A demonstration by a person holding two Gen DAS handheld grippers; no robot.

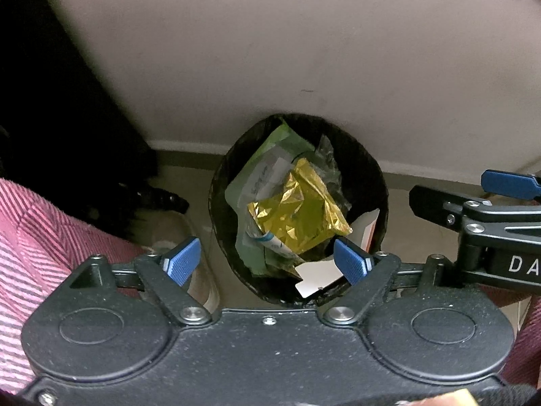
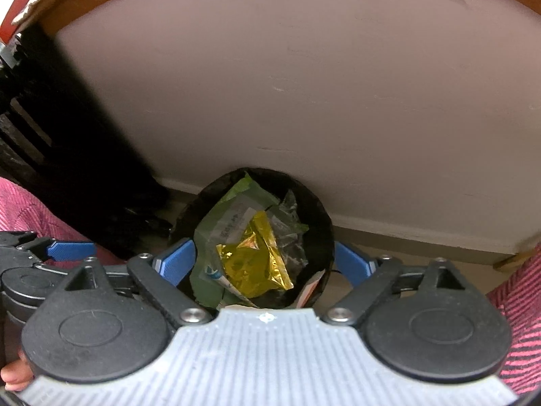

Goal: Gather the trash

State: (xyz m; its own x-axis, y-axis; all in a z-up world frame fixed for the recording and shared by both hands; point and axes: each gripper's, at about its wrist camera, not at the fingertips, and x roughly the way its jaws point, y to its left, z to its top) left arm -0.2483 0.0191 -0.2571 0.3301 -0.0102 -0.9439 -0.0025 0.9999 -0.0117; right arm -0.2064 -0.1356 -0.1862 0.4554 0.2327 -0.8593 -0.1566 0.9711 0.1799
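We can read very little here. In the left wrist view, white capital letters "DA" stand on the black body of the right gripper (image 1: 507, 199), at about three o'clock; the frame edge cuts off whatever follows. Inside the black bin (image 1: 372, 176), a white label (image 1: 267, 172) on the green pouch (image 1: 270, 145) carries grey print, but it is too blurred for us to make out a single word in either view. A white and blue wrapper (image 1: 275, 242) under the gold foil packet (image 1: 299, 208) shows some marking, also illegible. Nothing else we see bears letters or numbers.
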